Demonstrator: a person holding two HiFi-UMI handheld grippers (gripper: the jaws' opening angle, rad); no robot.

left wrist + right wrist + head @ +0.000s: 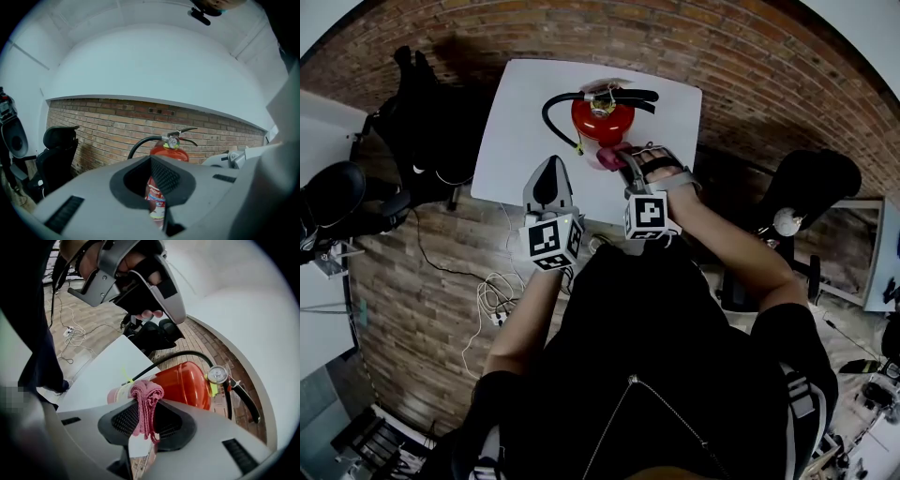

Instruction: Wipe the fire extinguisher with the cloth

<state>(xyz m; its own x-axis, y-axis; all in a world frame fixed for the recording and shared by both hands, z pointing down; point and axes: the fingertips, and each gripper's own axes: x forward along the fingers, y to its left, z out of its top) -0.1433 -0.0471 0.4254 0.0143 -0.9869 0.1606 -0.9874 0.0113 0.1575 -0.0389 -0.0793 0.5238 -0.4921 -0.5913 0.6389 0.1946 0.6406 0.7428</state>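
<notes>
Right gripper (pixel 146 422) clamps cloth (pixel 146 397), clear in its view, half-hidden overhead

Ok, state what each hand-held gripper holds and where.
Right hand-held gripper pinches the folded pink cloth across its middle; left hand-held gripper holds nothing.

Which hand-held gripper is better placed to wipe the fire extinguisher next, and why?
Right. The right hand-held gripper is shut on the pink cloth, close beside the fire extinguisher. The left hand-held gripper holds nothing and sits further back.
</notes>
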